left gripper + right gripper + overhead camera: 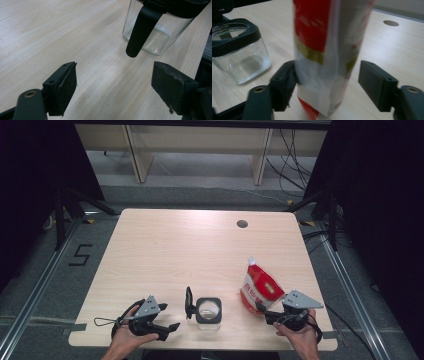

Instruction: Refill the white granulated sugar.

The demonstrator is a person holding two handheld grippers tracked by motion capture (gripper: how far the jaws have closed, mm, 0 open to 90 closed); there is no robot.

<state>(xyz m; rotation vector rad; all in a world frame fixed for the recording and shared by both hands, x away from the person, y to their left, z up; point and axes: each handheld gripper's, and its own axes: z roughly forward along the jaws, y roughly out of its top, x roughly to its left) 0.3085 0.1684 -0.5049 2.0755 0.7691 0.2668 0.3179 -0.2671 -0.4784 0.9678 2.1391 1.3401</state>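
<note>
From the high view I see the red-and-white pouch [259,289] standing upright near the table's [170,250] right front edge, with my right hand-held gripper [265,314] at its base. The glass jar [208,311] sits at centre front – black collar, hinged lid [189,302] flipped up on its left side – and looks empty. My left hand-held gripper [172,326] rests near the front edge, just left of the jar and pointing toward it.

In the left gripper view the jaws stand wide apart with bare table between them; the clear jar [155,37] lies ahead, apart from both pads, its black lid arm [141,32] hanging down in front.

In the right gripper view the pouch [327,50] stands between the jaws – the left pad at its side, the right pad with a clear gap, so nothing is clamped. The jar [239,52] stands beyond to the left, nothing visible inside.
</note>
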